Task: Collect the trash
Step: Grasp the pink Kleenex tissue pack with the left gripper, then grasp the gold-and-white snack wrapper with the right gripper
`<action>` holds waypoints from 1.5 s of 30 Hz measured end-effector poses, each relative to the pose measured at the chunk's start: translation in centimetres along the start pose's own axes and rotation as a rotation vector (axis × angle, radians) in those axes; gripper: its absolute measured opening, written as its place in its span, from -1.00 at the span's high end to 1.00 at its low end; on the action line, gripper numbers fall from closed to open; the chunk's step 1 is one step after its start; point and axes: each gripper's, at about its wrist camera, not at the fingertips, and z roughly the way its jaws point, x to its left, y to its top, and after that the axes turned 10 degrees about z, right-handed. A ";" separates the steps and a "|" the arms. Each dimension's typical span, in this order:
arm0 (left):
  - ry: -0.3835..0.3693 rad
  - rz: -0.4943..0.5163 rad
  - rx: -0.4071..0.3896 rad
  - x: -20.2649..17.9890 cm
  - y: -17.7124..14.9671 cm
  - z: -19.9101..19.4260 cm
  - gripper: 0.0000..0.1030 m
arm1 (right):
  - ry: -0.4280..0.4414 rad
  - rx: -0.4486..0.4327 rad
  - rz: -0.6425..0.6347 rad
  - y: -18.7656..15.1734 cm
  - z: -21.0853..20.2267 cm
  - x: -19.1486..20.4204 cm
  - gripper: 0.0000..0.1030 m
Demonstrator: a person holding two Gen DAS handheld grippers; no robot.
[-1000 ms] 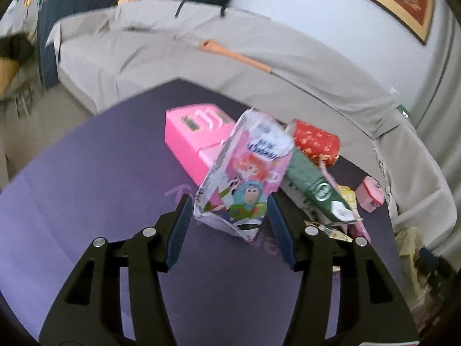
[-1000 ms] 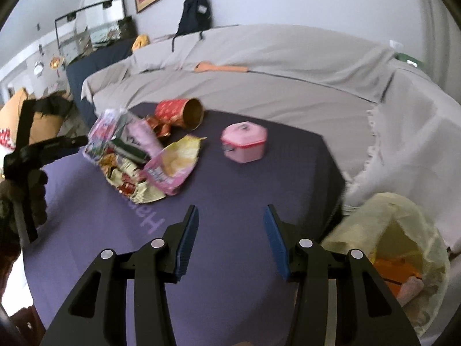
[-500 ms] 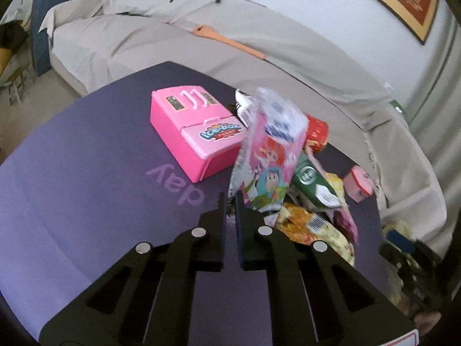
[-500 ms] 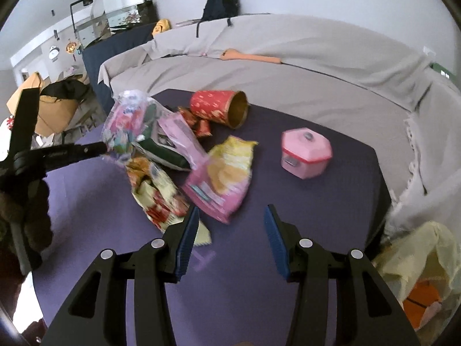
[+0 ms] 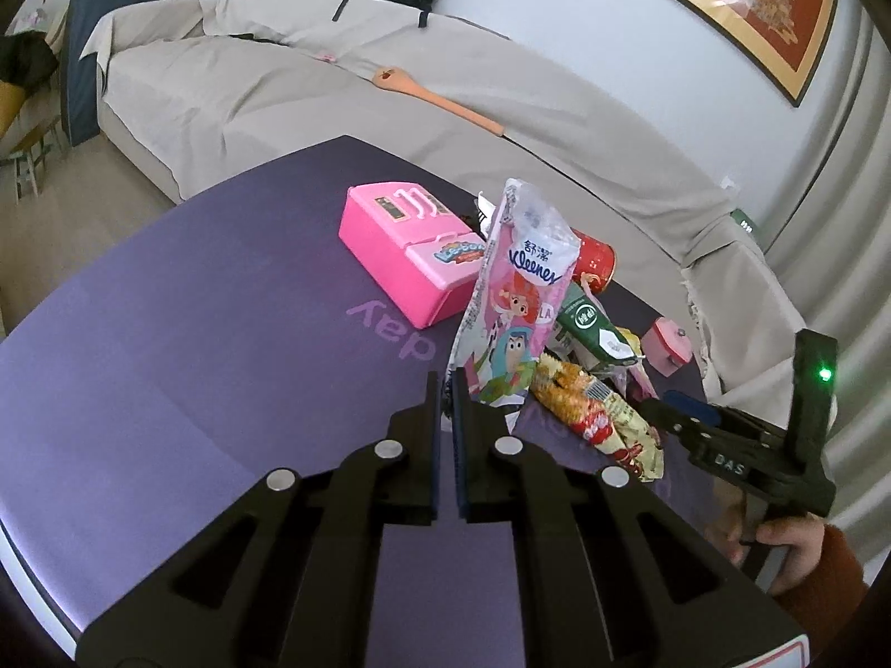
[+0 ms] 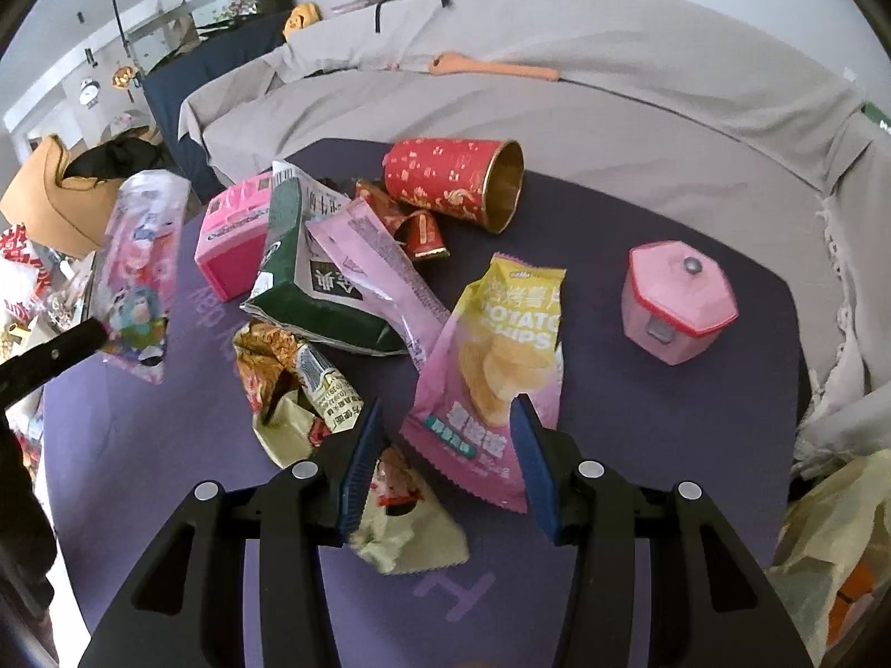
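My left gripper [image 5: 446, 389] is shut on the bottom corner of a pink Kleenex tissue pack [image 5: 515, 300] with cartoon figures and holds it upright above the purple table [image 5: 167, 367]; the pack also shows in the right wrist view [image 6: 139, 273]. My right gripper [image 6: 445, 445] is open, its fingers on either side of the lower end of a pink and yellow potato chips bag [image 6: 495, 367]. Around it lie a green bag [image 6: 300, 273], a pale pink wrapper [image 6: 373, 261], a crumpled yellow wrapper [image 6: 300, 384] and a red tube [image 6: 456, 181] on its side.
A pink toy fridge [image 5: 406, 247] and a small pink lidded pot [image 6: 676, 300] stand on the table. A yellowish trash bag [image 6: 835, 562] hangs at the table's right edge. A grey covered sofa [image 6: 557, 106] with a wooden spoon [image 5: 440, 100] curves behind.
My left gripper has shut on the tissue pack's corner and lifted it. My right gripper has moved in over the trash pile until its fingers bracket the chips bag.
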 end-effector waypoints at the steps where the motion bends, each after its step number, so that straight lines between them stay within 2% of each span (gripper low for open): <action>1: -0.004 -0.003 -0.001 0.2 -0.1 -0.1 0.93 | 0.004 0.009 0.000 -0.1 0.1 0.0 0.13; 5: -0.013 -0.011 -0.003 0.6 -0.3 -0.3 0.93 | 0.001 0.042 -0.032 -1.4 0.0 0.4 0.13; 13: -0.026 -0.028 0.022 0.5 -0.7 0.6 0.93 | -0.011 0.049 -0.058 -4.1 -0.9 -0.4 0.12; 20: -0.033 -0.035 0.028 0.6 -0.8 0.9 0.93 | 0.058 0.069 -0.028 -4.5 -1.2 -1.0 -0.20; 24: -0.033 -0.044 0.026 0.9 -0.6 1.0 0.93 | 0.018 0.083 -0.089 -5.0 -1.5 0.0 -0.27; 26: -0.033 -0.046 0.028 0.8 -0.6 1.2 0.93 | -0.006 0.074 -0.147 -5.8 -1.7 0.7 -0.27; 31: -0.031 -0.037 0.043 0.7 -1.0 1.4 0.93 | 0.043 0.058 -0.128 -6.8 -3.3 -0.3 -0.27; 34: -0.024 -0.028 0.045 0.5 -1.0 1.5 0.93 | 0.052 -0.010 -0.157 -7.0 -5.3 -0.4 -0.27; 40: -0.030 -0.011 0.029 0.0 -0.6 1.6 0.93 | 0.108 -0.039 -0.176 -5.1 -5.4 2.4 -0.27; 45: -0.014 -0.010 0.037 0.2 -0.5 1.7 0.93 | 0.147 -0.017 -0.183 -2.9 -2.8 5.6 -0.01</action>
